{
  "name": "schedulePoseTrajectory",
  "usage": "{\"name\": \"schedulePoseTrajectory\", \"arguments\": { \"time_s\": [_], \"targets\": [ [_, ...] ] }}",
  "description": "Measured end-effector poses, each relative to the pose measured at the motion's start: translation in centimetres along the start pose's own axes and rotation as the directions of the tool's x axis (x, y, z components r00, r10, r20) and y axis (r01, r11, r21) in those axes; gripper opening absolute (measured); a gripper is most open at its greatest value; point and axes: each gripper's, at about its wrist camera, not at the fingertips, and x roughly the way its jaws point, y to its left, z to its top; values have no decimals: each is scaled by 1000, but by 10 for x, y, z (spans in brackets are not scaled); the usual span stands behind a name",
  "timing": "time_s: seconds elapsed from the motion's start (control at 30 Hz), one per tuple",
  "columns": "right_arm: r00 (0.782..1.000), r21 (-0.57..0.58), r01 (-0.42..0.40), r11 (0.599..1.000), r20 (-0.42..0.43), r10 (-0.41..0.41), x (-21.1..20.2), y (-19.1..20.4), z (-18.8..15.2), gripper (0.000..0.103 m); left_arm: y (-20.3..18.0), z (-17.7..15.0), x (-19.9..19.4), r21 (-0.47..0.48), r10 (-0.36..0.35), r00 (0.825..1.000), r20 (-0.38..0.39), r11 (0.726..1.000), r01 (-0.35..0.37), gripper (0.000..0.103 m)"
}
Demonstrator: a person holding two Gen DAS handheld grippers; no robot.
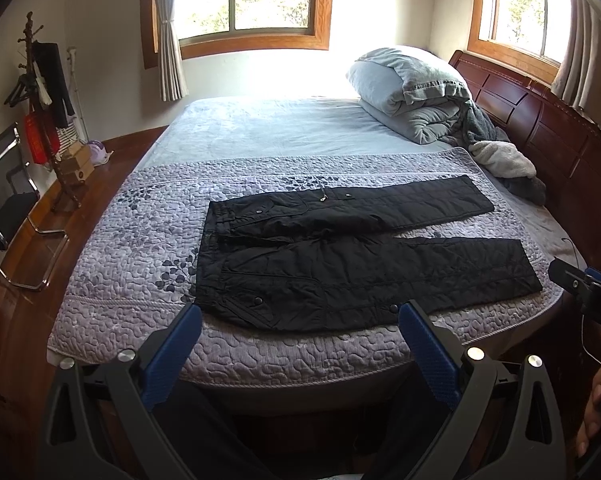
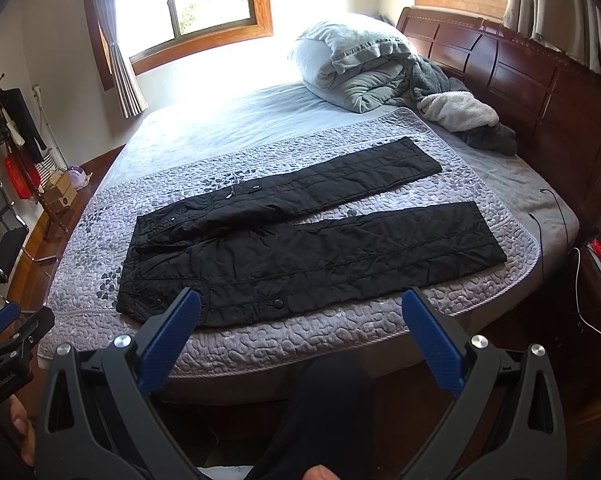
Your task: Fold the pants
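Black quilted pants (image 1: 340,256) lie flat on the grey patterned quilt (image 1: 140,240) of a bed, waistband to the left, both legs spread apart toward the right. The pants also show in the right wrist view (image 2: 300,248). My left gripper (image 1: 300,312) is open and empty, held above the bed's near edge just short of the pants' near side. My right gripper (image 2: 302,300) is open and empty, also at the near edge, over the near leg. The right gripper also shows at the right edge of the left wrist view (image 1: 580,284).
A folded grey duvet and pillow (image 1: 412,92) and loose blankets (image 1: 504,160) lie at the head of the bed by the dark wooden headboard (image 1: 560,136). A coat stand (image 1: 40,92), boxes and a chair (image 1: 4,208) stand at the left. Cables (image 2: 552,220) trail off the bed's right side.
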Motion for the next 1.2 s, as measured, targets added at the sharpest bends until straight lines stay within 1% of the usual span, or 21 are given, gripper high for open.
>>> {"name": "schedulePoseTrajectory", "arguments": {
  "time_s": [0.83, 0.9, 0.97, 1.03, 1.1, 1.17, 1.2],
  "targets": [
    [1000, 8, 9, 1000, -25, -9, 19, -10, 4, 101, -10, 9, 22, 5, 0, 999, -38, 1000, 0, 99],
    [1000, 4, 10, 1000, -27, -10, 23, -11, 4, 101, -7, 9, 28, 2, -16, 999, -44, 1000, 16, 99],
    [1000, 1, 1, 1000, -24, -1, 30, -13, 5, 101, -3, 7, 39, -9, -62, 996, -60, 998, 61, 99],
    [998, 12, -47, 999, -27, 48, 46, -21, 6, 101, 9, 4, 59, -46, -137, 986, -93, 990, 133, 99],
    [992, 47, -112, 993, -54, 115, 72, -37, 5, 101, 30, -1, 90, -103, -212, 967, -139, 975, 199, 99],
    [985, 91, -112, 990, -121, 123, 108, -55, 1, 101, 59, -9, 130, -194, -270, 941, -206, 953, 231, 99],
    [979, 103, -117, 988, -155, 132, 124, -62, -1, 101, 76, -14, 152, -266, -309, 922, -234, 932, 245, 99]
  ]
}}
